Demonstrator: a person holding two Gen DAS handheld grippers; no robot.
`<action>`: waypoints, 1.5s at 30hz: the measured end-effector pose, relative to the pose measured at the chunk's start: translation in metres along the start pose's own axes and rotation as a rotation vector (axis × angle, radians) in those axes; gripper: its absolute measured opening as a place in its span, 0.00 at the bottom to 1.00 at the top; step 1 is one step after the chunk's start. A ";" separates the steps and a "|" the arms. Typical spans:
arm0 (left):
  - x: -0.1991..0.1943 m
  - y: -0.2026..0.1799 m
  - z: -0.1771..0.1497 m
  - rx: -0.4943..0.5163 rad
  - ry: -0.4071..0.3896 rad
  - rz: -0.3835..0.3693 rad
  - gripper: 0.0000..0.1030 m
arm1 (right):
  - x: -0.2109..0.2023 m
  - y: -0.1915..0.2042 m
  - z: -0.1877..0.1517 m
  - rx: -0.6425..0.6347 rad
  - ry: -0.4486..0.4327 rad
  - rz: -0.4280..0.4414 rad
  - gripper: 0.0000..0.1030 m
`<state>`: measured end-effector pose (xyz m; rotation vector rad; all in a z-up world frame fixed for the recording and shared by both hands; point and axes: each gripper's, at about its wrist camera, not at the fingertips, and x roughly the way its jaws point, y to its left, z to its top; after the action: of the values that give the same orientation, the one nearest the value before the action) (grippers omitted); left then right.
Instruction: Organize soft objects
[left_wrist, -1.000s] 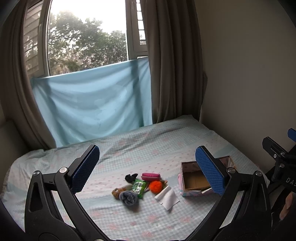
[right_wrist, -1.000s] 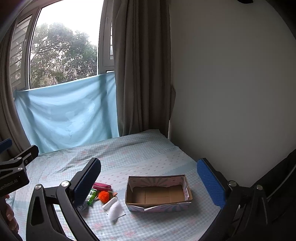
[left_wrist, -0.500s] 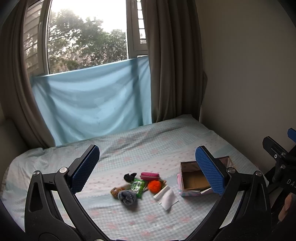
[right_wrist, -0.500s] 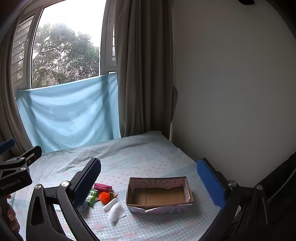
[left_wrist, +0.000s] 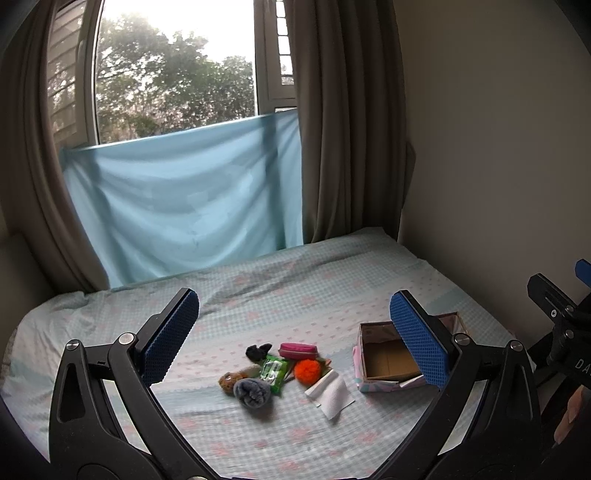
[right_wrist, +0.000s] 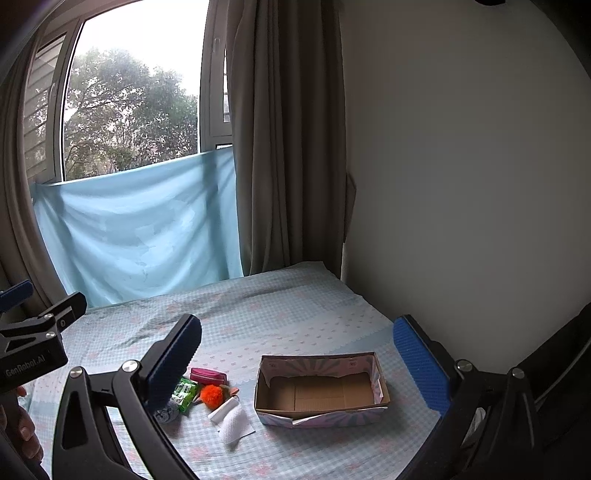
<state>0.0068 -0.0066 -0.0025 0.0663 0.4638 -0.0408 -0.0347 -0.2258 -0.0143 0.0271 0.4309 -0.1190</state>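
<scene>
I have both grippers wide, empty. Pile sits ahead of left gripper; box ahead of right gripper.

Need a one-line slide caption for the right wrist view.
Open right gripper hovers above a bed with an empty cardboard box beside a cluster of small soft items.

A cluster of small things is laid on the bed, with the box set apart to its right. Within the cluster, the pouch lies at the back, the ball in front of it, the packet left of the ball, and the cloth nearest the box. The curtain hangs behind the bed.
</scene>
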 end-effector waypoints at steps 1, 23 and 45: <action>0.000 0.000 0.000 0.000 0.000 0.000 1.00 | 0.000 0.000 0.000 0.000 -0.001 -0.002 1.00; 0.007 0.006 0.004 -0.022 0.031 0.016 1.00 | 0.005 -0.001 0.009 -0.013 0.023 0.041 1.00; 0.123 0.132 -0.133 -0.007 0.309 -0.056 0.99 | 0.115 0.124 -0.099 0.017 0.310 0.081 1.00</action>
<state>0.0650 0.1319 -0.1689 0.0528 0.7745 -0.0851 0.0432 -0.1103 -0.1525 0.0804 0.7371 -0.0384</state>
